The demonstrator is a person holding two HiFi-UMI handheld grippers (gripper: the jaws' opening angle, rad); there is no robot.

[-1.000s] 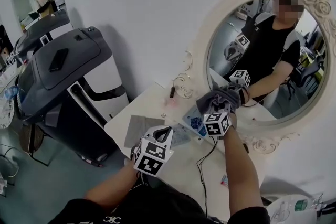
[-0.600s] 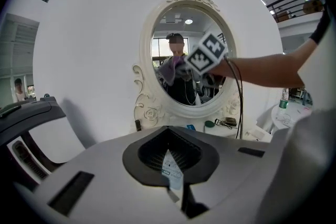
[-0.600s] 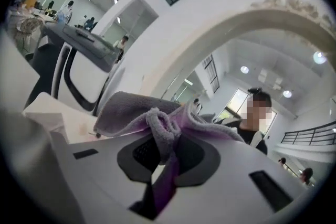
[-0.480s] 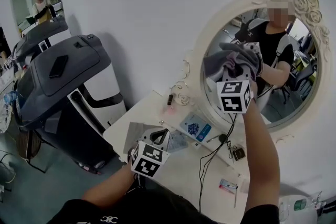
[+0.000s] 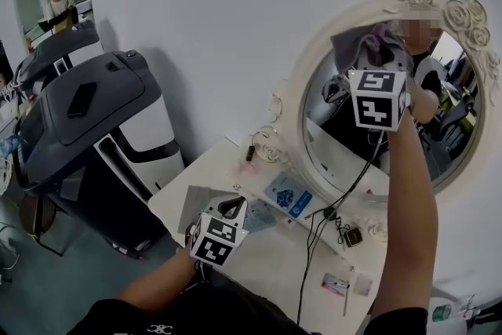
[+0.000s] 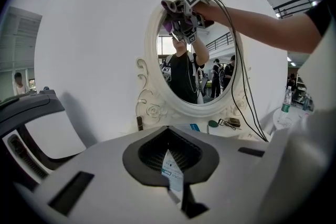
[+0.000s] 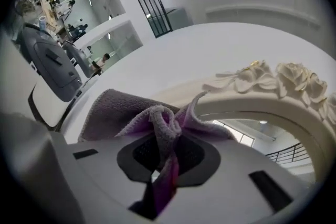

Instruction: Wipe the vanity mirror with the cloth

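The oval vanity mirror (image 5: pixel 443 141) in its ornate cream frame (image 5: pixel 294 102) hangs on the white wall above the table. My right gripper (image 5: pixel 375 51) is raised to the mirror's upper left, shut on a grey-purple cloth (image 5: pixel 362 43) that lies against the glass by the top rim. In the right gripper view the cloth (image 7: pixel 121 115) bunches out of the shut jaws of that gripper (image 7: pixel 163 165), below the carved frame (image 7: pixel 273 92). My left gripper (image 5: pixel 234 209) hovers low over the table, jaws shut. From it the cloth (image 6: pixel 176 13) shows at the mirror's (image 6: pixel 210 76) top.
The white vanity table (image 5: pixel 267 251) carries a blue-and-white card (image 5: pixel 289 194), a grey sheet (image 5: pixel 198 200), cables (image 5: pixel 318 235) and small items. A large grey machine (image 5: pixel 86 114) stands to the left. A bottle (image 6: pixel 286 107) stands at the right.
My right gripper has carried the cloth up from the mirror's lower left edge to its top left rim. The left gripper has barely moved.
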